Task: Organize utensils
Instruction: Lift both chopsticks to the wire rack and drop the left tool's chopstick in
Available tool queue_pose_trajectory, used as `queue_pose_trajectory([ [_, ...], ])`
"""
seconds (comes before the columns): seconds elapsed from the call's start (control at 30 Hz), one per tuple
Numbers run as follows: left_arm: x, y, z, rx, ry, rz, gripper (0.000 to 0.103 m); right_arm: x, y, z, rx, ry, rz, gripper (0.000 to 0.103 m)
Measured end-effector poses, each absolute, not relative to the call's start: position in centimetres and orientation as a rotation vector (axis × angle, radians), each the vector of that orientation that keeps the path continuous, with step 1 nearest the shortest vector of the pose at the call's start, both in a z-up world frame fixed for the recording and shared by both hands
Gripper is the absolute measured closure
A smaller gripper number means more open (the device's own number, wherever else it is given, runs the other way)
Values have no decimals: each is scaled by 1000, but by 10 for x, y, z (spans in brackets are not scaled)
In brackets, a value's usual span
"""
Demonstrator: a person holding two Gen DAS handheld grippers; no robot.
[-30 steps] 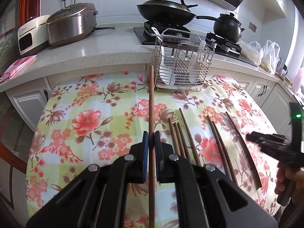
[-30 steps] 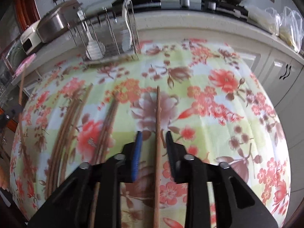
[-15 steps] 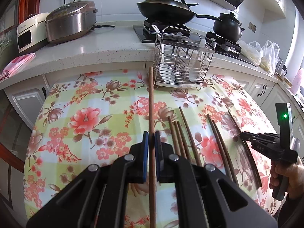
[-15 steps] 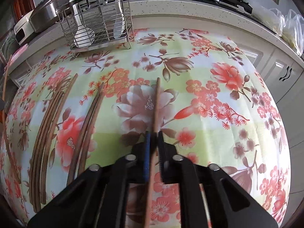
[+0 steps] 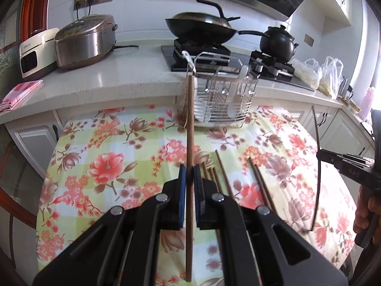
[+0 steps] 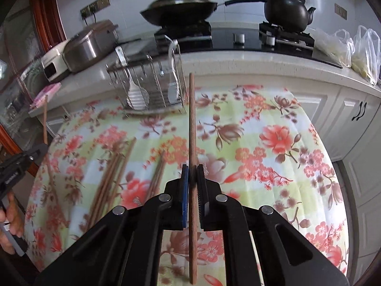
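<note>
Right gripper newly lifted off table, both grippers' jaws clenched on upright chopsticks, left gripper level.

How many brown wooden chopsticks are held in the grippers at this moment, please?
2. One brown wooden chopstick is clamped in the left gripper; a second chopstick is clamped in the right gripper. None appears hidden.

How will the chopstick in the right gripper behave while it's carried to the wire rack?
Chopstick looks like stiff wood, so probably no sag. The right gripper pinches it off-centre, so it may pivot. Thin and likely light; it could slip through the wire rack.
</note>
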State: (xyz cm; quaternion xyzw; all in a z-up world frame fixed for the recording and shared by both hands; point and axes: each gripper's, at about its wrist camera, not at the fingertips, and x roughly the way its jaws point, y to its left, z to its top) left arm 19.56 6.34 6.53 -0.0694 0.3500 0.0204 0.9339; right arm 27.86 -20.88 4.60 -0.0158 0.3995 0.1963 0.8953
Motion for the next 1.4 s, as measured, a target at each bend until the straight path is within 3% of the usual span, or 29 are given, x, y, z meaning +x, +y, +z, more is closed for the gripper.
queue_pose_trajectory([
  [0.3, 188, 57, 83, -150, 683, 27, 97, 260, -214, 78, -9, 761, 442, 95],
  [0.97, 187, 57, 91, -142, 671, 26, 97, 259, -210, 90, -6, 735, 470, 95],
  [1.4, 241, 67, 166, -142, 579, -27, 97, 321, -188, 156, -25, 708, 511, 95],
])
